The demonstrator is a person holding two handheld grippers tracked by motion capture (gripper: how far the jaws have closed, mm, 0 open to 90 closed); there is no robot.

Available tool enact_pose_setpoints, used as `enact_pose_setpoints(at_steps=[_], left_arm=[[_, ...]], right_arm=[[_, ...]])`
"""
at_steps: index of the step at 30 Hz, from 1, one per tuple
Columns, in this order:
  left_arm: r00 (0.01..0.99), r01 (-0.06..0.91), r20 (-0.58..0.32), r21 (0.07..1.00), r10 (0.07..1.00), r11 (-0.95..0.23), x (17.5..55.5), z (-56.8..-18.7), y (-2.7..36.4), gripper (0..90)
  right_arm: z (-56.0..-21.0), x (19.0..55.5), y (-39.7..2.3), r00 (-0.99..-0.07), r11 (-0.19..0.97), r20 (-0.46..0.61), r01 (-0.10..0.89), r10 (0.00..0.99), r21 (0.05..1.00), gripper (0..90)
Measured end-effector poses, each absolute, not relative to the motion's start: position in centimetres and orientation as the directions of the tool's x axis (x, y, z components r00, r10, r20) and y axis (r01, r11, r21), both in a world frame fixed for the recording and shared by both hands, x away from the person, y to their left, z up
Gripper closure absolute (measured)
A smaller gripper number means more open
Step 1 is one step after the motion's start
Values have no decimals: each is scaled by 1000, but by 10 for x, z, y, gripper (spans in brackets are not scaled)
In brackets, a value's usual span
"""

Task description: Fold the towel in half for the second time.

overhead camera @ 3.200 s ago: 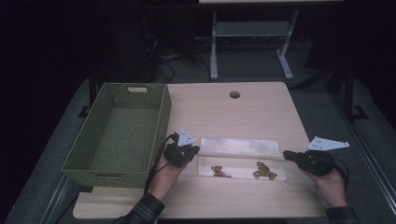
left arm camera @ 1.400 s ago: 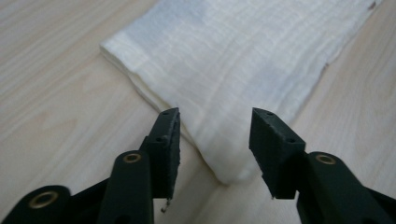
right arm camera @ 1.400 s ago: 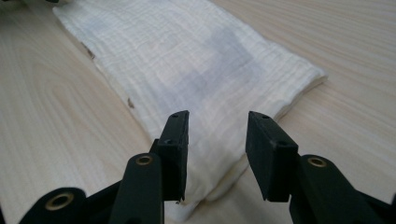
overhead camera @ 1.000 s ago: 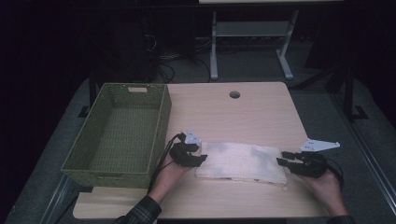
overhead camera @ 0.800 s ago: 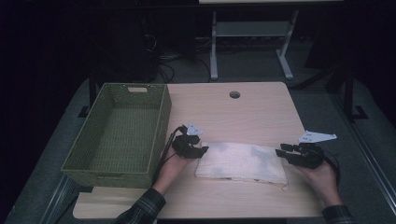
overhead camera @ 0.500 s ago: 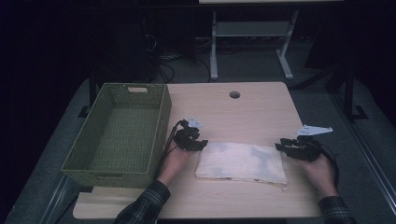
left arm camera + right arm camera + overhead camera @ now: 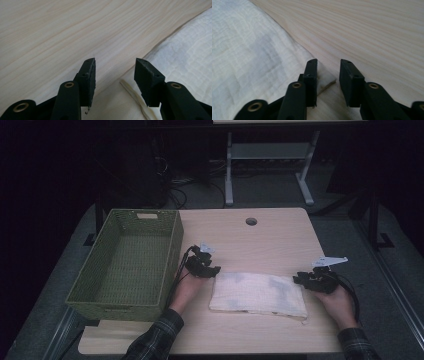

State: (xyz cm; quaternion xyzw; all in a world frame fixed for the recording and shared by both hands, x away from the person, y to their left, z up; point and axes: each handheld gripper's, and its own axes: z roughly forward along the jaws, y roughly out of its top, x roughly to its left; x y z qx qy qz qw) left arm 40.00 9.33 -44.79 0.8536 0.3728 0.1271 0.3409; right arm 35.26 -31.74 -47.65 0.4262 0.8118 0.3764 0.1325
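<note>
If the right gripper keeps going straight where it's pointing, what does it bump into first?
Most likely nothing but bare light wooden table: the right gripper points past the folded white cloth's corner, though depth is hard to judge.

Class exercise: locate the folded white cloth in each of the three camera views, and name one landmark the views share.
High view: white cloth lies lower centre, between the two grippers.
Left gripper view: right side, beyond the jaws.
Right gripper view: left side.
Shared landmark: the pale wooden table under the cloth.
</note>
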Motion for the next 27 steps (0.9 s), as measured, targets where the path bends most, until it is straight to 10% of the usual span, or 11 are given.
enact_pose_setpoints(at_steps=[10, 19, 27], left_arm=[[715, 546, -28, 646, 698, -533, 405, -460, 86, 538], [768, 539, -97, 631, 634, -557, 407, -461, 84, 828], [738, 551, -74, 638, 670, -537, 406, -456, 85, 873]], right_arm=[[-476, 352, -317, -612, 360, 112, 593, 783, 720, 768], [-476, 352, -316, -614, 352, 138, 606, 777, 713, 843], [-473, 354, -316, -597, 360, 112, 611, 794, 706, 866]])
